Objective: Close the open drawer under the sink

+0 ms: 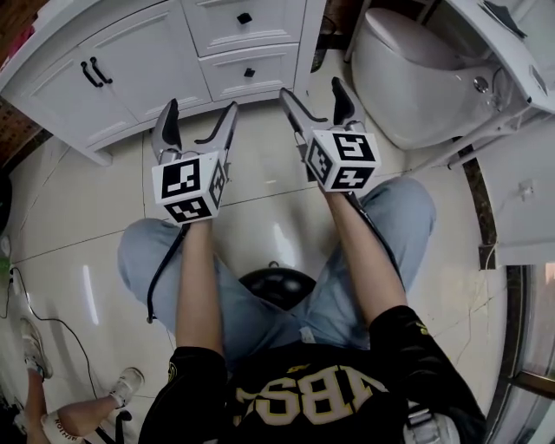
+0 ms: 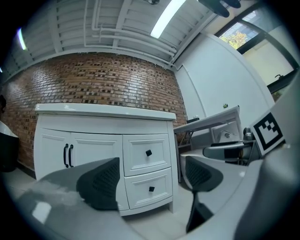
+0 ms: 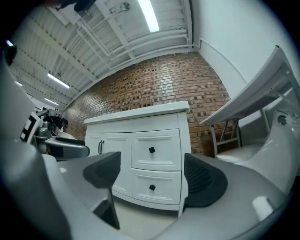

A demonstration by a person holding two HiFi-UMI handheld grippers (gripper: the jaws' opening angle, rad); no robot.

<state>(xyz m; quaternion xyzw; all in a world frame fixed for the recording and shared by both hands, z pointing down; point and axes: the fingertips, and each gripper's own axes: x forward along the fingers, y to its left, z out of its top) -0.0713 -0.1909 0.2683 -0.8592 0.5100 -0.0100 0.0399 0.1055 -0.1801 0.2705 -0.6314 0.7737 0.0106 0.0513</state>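
The white vanity cabinet (image 1: 130,52) stands at the top of the head view. Its upper drawer (image 1: 244,19) and lower drawer (image 1: 249,72), each with a black knob, both look flush with the cabinet front. The left gripper view shows the same upper drawer (image 2: 148,153) and lower drawer (image 2: 150,188) pushed in, as does the right gripper view of the lower drawer (image 3: 152,187). My left gripper (image 1: 201,108) and right gripper (image 1: 313,88) are held side by side above the floor, short of the cabinet. Both are open with nothing between the pads.
A white toilet (image 1: 408,78) sits right of the cabinet, under a white folding table (image 1: 512,52). The cabinet's double doors (image 1: 91,74) with black handles are to the left. Another person's feet (image 1: 35,347) and a floor cable (image 1: 52,323) are at the lower left.
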